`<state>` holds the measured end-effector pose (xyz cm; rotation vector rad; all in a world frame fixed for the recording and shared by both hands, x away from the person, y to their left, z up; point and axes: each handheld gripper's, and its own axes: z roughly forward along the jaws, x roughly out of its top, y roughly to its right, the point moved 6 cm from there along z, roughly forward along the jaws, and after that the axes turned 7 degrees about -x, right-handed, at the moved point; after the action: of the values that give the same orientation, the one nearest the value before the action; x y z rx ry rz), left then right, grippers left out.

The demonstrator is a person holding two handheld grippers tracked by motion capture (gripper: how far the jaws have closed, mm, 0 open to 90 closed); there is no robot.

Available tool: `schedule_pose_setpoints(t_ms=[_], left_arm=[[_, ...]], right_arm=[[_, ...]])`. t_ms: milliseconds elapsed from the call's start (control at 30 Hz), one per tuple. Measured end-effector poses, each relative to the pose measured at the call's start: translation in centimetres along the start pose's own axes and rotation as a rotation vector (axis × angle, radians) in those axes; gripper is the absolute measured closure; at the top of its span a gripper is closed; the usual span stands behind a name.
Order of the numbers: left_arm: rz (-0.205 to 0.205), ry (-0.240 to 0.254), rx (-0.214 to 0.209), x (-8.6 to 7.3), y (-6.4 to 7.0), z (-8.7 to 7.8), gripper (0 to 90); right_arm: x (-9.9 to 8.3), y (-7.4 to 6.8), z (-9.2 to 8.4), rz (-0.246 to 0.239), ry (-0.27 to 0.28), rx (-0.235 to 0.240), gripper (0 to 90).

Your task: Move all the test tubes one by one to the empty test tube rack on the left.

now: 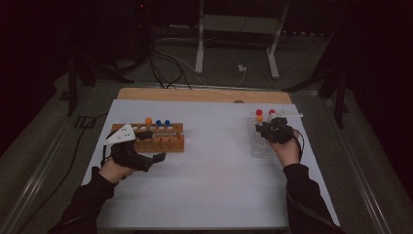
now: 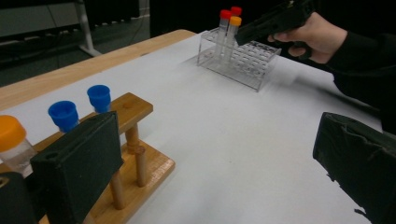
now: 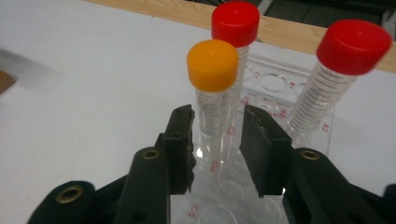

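— Three tubes stand in the clear rack (image 3: 299,116). The right gripper (image 3: 215,140) has its jaws round the orange-capped tube (image 3: 212,93); whether they pinch it I cannot tell.

— And the left gripper (image 2: 210,163)?

— Jaws apart, holding nothing, beside the wooden rack (image 1: 160,139) on the bench (image 1: 209,185). That one holds an orange tube and two blue ones, so I'd guess halfway.

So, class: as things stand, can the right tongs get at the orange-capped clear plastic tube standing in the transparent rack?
Probably yes. The right tongs already straddle the orange-capped clear plastic tube, one jaw on each side with small gaps. The two red-capped tubes stand behind and aside, leaving the way free.
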<state>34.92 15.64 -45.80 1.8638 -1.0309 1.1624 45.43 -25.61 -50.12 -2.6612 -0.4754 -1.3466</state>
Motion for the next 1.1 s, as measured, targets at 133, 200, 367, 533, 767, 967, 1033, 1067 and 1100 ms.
schedule_pose_setpoints(t_ms=[133,200,367,533,767,967,1033,1067,1100], left_arm=[[0.003,-0.003,-0.001,0.0,0.0,0.0,2.1],[0.0,-0.003,0.001,0.0,0.0,0.0,2.1],[-0.002,0.002,-0.001,0.0,-0.1,-0.1,2.1],[-0.005,0.001,-0.005,0.0,-0.1,0.0,2.1],[-0.004,0.0,-0.003,0.1,-0.1,-0.1,2.1],[-0.001,-0.002,-0.008,0.2,0.0,-0.2,2.1],[-0.001,-0.001,-0.01,0.3,0.1,-0.2,2.1],[0.0,-0.002,-0.011,0.4,0.1,-0.2,2.1],[-0.001,-0.004,-0.012,0.4,0.1,-0.1,2.1]], right_arm=[[0.2,-0.2,0.5,0.005,-0.002,-0.005,69.3],[0.4,-0.2,0.6,0.007,-0.006,-0.004,71.7],[0.5,-0.4,0.7,0.0,-0.008,-0.014,75.2],[0.7,-0.4,0.4,-0.016,-0.004,-0.02,75.5],[1.9,-0.4,-1.0,-0.028,0.03,-0.027,75.5],[3.1,-0.3,-2.8,-0.03,0.071,-0.028,75.5],[3.4,-0.3,-3.3,-0.033,0.08,-0.029,75.5],[3.5,-0.3,-3.6,-0.037,0.084,-0.029,75.5],[3.6,-0.4,-3.8,-0.042,0.09,-0.03,75.5]])
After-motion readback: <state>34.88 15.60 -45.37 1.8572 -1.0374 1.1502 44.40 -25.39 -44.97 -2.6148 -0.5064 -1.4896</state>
